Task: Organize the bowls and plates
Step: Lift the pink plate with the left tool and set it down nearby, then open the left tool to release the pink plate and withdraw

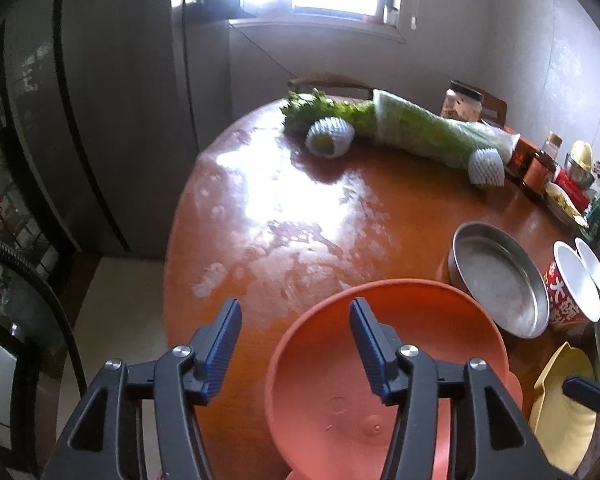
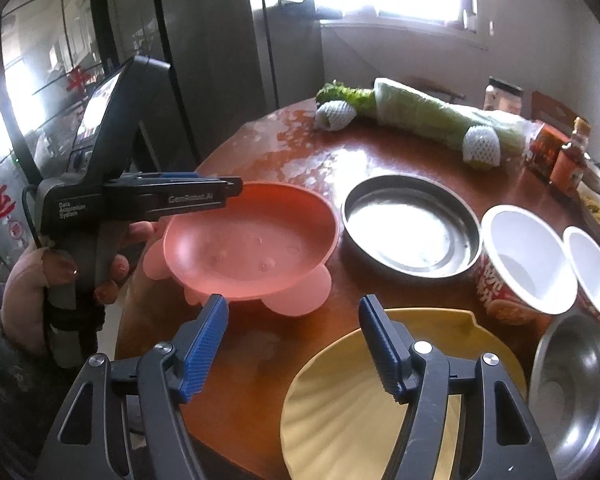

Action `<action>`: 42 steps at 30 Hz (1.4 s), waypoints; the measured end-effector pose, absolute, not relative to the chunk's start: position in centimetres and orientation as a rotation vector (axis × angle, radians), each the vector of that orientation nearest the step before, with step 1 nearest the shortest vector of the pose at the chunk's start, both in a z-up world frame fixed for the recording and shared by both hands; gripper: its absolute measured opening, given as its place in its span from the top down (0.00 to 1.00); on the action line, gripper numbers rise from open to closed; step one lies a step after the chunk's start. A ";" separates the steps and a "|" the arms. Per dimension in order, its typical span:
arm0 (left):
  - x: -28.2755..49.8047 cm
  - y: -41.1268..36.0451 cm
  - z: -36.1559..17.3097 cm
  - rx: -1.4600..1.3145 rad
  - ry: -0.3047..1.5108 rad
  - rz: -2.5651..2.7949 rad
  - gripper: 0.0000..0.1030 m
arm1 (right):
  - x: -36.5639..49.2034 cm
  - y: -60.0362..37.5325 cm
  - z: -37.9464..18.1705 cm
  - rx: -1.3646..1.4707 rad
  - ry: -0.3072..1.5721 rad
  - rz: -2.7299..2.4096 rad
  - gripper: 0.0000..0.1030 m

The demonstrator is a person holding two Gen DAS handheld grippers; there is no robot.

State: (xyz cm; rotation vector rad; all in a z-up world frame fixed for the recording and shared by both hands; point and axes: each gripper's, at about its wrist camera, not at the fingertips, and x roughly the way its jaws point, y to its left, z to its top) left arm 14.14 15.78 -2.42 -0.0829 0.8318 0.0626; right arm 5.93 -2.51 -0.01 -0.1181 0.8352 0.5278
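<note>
L gripper [image 1: 296, 340] jaws apart, straddling near rim of pink bowl [image 2: 252, 240] at table's [image 1: 260, 208] left edge. R gripper [image 2: 292, 340] jaws apart over yellow plate [image 2: 380, 396], near edge. Both prob light, stiff plastic, slick: I'd pinch rims. Steel pan [image 2: 412, 228] just beside bowl; open room toward far-left edge.

The yellow plate [image 2: 380, 396] runs off the bottom edge, partly behind the right gripper [image 2: 292, 344]. The steel bowl [image 2: 576, 384] is cropped at right. Jars [image 1: 540, 164] beyond blur together, labels unreadable.
</note>
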 end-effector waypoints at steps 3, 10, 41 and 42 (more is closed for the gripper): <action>13.0 15.8 -1.0 -0.083 0.800 0.084 0.41 | 5.6 -2.8 0.7 -0.123 0.801 0.510 0.28; 9.8 14.4 1.9 -0.083 0.729 0.066 0.33 | 5.2 -4.9 1.9 -0.095 0.761 0.449 0.27; 3.3 4.2 4.4 -0.046 0.696 -0.123 0.29 | -0.6 -14.4 6.3 0.004 0.648 0.269 0.25; 3.3 4.0 4.1 -0.047 0.704 -0.129 0.29 | -0.8 -14.5 6.1 0.010 0.658 0.271 0.25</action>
